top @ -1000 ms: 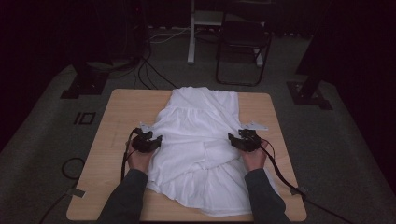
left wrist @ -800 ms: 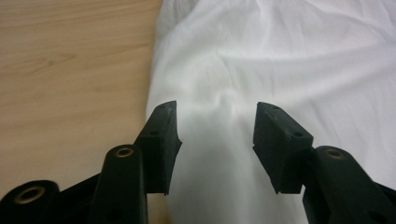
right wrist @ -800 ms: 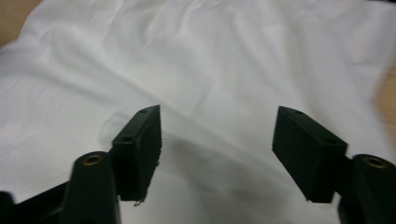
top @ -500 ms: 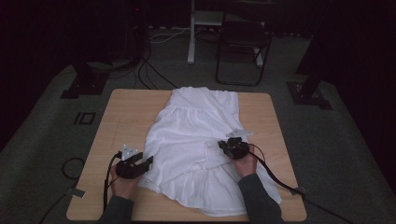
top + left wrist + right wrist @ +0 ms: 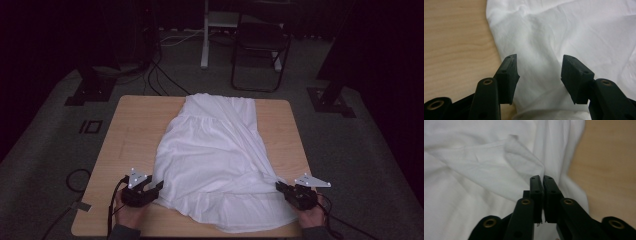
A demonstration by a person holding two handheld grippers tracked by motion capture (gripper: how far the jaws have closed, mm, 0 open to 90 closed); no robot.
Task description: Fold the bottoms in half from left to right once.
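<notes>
We see one wooden table (image 5: 130,130) carrying one white garment (image 5: 215,155); its long axis runs from the far edge toward us, narrow end away, wide hem near. We count two grippers. The left gripper (image 5: 539,72) has its jaws spread wide over the hem's left edge. The right gripper (image 5: 542,185) is clenched beside a cloth fold; we cannot tell whether it pinches any.
</notes>
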